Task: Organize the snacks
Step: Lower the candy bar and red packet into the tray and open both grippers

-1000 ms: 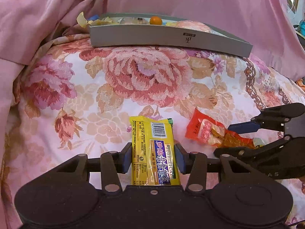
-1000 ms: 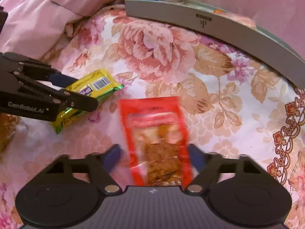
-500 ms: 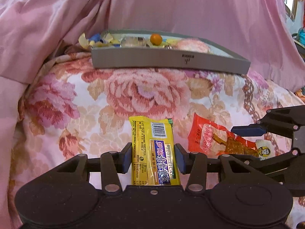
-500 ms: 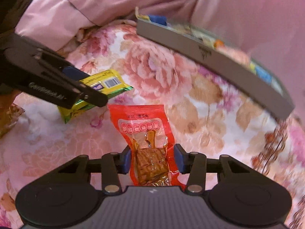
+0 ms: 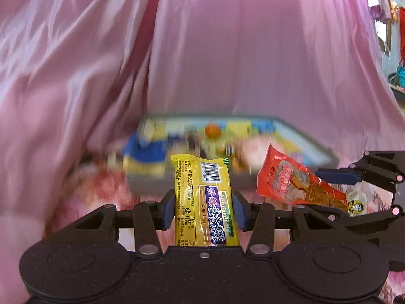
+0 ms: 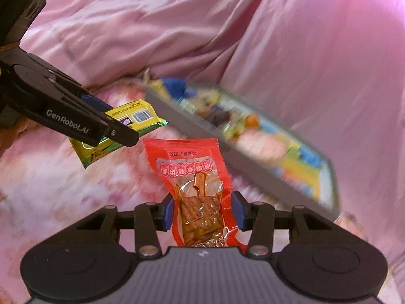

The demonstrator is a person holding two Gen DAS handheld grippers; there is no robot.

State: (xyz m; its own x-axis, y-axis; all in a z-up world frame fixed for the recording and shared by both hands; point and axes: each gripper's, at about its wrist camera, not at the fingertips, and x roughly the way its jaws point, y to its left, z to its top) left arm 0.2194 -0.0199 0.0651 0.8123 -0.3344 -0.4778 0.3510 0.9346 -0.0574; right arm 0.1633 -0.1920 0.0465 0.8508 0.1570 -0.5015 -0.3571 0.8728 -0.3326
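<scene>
A pink satin sheet point(image 5: 227, 50) is seen draped across the background, with a floral cover point(image 6: 50, 190) below it; both are motion-blurred. A grey tray point(image 6: 253, 167) is noted on the cover against the sheet, filled with blurred snack wrappers and one small orange round item point(image 5: 212, 131). The left gripper point(image 5: 203, 209) is found closed on a yellow biscuit packet point(image 5: 205, 200), gripped across its lower half and held clear of the cover, in front of the tray. The right gripper point(image 6: 202, 211) is found closed on a red snack pouch point(image 6: 195, 177), gripped at its lower end, likewise raised, just beside the tray's near wall.
</scene>
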